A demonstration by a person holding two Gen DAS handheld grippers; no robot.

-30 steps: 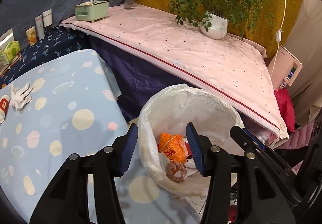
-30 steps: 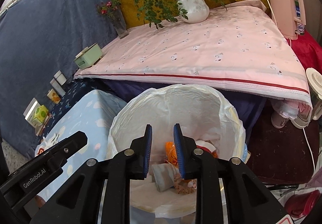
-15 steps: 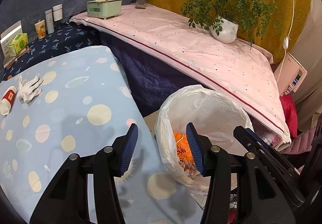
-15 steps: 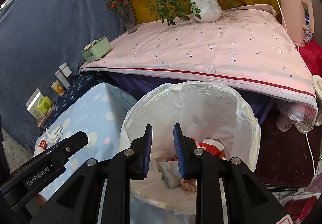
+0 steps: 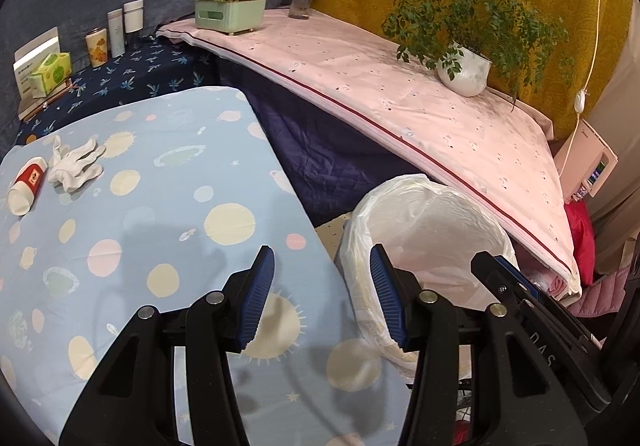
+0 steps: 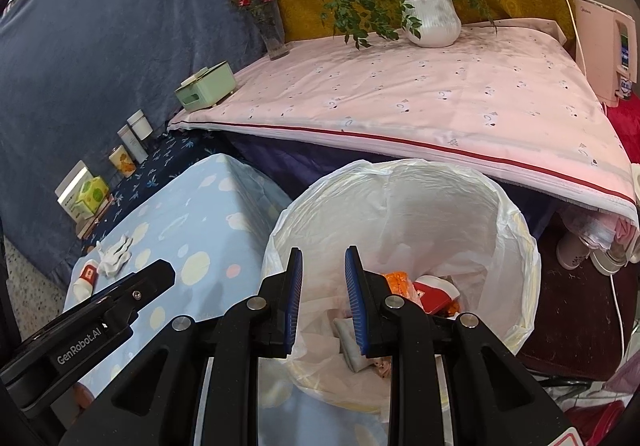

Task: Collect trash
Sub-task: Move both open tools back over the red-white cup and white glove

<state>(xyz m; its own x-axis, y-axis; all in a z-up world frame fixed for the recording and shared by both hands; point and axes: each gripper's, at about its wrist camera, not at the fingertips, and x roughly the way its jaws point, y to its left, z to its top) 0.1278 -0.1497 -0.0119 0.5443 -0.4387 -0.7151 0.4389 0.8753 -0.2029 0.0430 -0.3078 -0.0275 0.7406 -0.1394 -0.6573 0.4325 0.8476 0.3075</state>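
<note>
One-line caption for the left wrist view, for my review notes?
Open left hand-held gripper over a spotted blue tablecloth, lined trash bin to its right, paper cup and crumpled tissue far left.

Both views slide left versus a second ago: in the left wrist view the left gripper (image 5: 322, 288) now sits over the edge of the blue dotted tablecloth (image 5: 160, 205) instead of over the lined trash bin (image 5: 432, 213), whose contents are now out of sight. The white glove (image 5: 74, 165) and red-white tube (image 5: 26, 185) move further into frame. In the right wrist view the bin shifts right and the right gripper (image 6: 322, 292) now hangs over its left rim.
</note>
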